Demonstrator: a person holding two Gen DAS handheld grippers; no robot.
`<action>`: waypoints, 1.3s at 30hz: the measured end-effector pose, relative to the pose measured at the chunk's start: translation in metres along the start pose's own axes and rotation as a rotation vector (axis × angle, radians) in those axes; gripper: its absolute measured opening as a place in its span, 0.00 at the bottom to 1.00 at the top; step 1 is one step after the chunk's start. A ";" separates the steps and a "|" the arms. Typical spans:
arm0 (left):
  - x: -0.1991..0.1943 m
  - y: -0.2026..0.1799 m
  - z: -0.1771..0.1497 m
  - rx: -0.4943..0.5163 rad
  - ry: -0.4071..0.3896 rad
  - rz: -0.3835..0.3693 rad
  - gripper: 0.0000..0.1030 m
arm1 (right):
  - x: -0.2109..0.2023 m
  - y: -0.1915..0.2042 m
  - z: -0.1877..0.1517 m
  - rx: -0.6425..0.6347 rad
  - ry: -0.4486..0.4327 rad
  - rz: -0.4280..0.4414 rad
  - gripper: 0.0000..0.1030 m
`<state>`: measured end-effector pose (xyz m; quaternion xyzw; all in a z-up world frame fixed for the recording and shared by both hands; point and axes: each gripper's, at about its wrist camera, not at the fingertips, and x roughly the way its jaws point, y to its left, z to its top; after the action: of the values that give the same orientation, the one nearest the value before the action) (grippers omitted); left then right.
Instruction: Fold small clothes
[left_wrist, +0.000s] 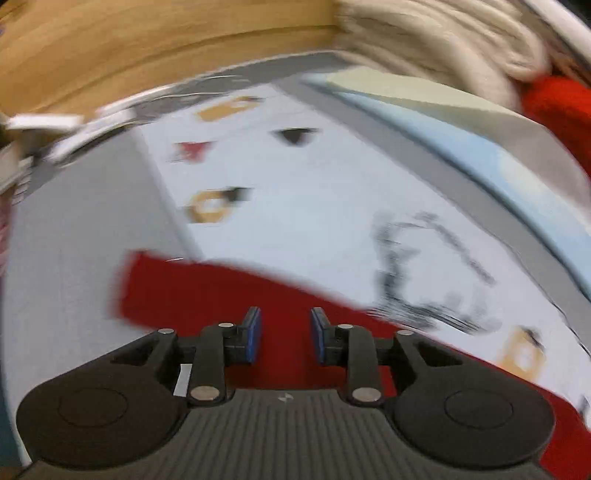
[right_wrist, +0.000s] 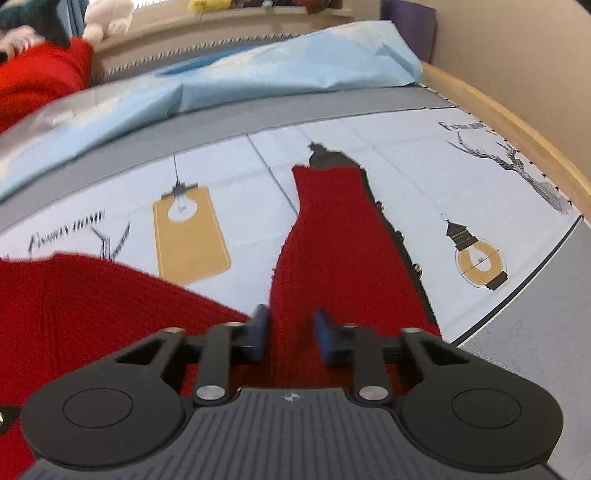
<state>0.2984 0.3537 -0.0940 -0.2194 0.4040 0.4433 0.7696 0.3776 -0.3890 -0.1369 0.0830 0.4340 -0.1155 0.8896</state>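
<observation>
Item 1: small red knitted garment (right_wrist: 332, 236), lying flat on the pale printed cloth w/ lamp and lantern motifs (right_wrist: 369, 147). In the right wrist view its sleeve runs straight ahead of my right gripper (right_wrist: 291, 328), long axis in line w/ the fingers, cuff end farthest from me and narrowing. The garment body spreads off to the left of that sleeve.

Item 2: right gripper. Blue pads (right_wrist: 260, 325) parted, a moderate gap, nothing between them; sleeve knit shows through the gap, below. Can't tell if the pads touch the fabric.

Item 3: left gripper (left_wrist: 286, 334). Pads likewise apart and empty. Red fabric (left_wrist: 221, 291) sits directly under and ahead of it, as a band crossing the view left to right, so its edge lies across my fingers, not along them. View is motion-blurred; edge detail unclear.

Key relation: sleeve is nearer the right gripper and already aligned w/ it, so I judge the right hand best placed to pinch it and fold it in toward the body.

Item 4: surroundings. Light blue crumpled sheet (right_wrist: 258, 74) beyond the printed cloth, well apart from the sleeve. Bright red bulky fabric (right_wrist: 40, 74) far left. Cream knitted pile (left_wrist: 443, 37) at top of left view. Wooden edge (right_wrist: 517, 122) at right.

Obstructions: none seen on the sleeve or between it and the body.
</observation>
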 end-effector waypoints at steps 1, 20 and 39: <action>-0.002 -0.009 0.002 0.023 0.008 -0.045 0.33 | -0.004 -0.004 0.000 0.026 -0.020 -0.004 0.12; -0.033 -0.080 -0.048 0.154 0.069 -0.269 0.41 | -0.040 -0.166 -0.086 1.048 -0.167 -0.103 0.27; 0.008 -0.089 -0.094 0.376 0.290 -0.437 0.40 | -0.067 -0.161 -0.060 0.862 -0.183 -0.223 0.52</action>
<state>0.3369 0.2468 -0.1569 -0.2159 0.5276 0.1495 0.8079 0.2474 -0.5193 -0.1282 0.3880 0.2722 -0.3875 0.7907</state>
